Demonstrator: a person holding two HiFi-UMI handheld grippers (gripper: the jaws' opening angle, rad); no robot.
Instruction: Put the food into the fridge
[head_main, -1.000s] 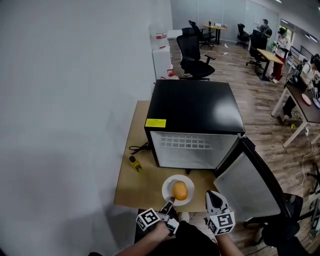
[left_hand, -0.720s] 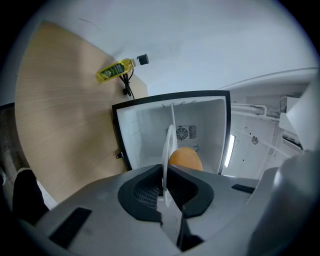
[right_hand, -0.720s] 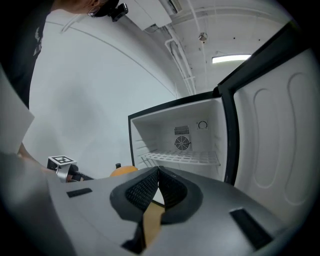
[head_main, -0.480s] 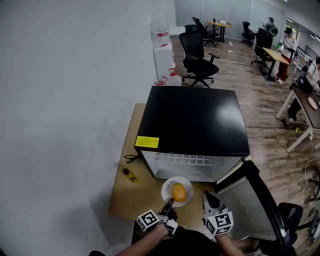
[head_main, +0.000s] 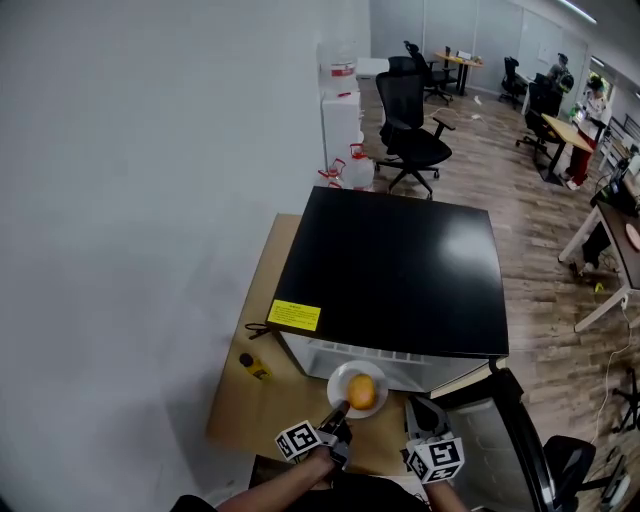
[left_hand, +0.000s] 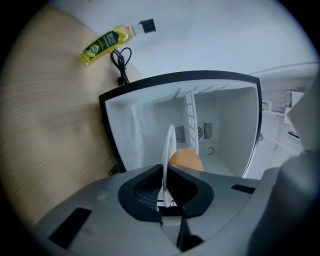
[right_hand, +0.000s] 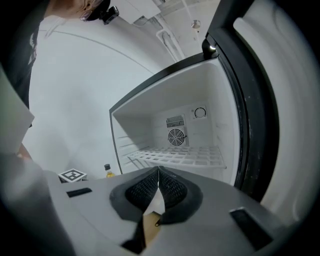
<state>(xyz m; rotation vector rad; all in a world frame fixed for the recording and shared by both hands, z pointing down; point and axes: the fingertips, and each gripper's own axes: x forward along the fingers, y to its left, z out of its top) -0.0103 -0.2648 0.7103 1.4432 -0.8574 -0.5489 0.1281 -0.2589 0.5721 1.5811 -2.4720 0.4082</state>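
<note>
1. Over the last second the white plate (head_main: 345, 378) with the orange (head_main: 362, 392) has moved from well in front of the mini fridge (head_main: 395, 270) to its open mouth, and both grippers have come forward with it.
2. The orange sits on the plate, not yet inside. It seems to be carried on the plate to keep it from rolling.
3. The left gripper (head_main: 338, 408) is clamped on the plate's near rim, so the far edge can enter first.
4. The right gripper (head_main: 420, 407) rides just beside it, jaws together on nothing. It is probably kept free to deal with the door.
5. The fridge door (head_main: 520, 440) stands swung wide to the right, and the wire shelf (right_hand: 185, 155) inside is bare.
6. An oil bottle (head_main: 252, 366) lies on the wooden board (head_main: 245, 410) to the left, well clear of the path.
</note>
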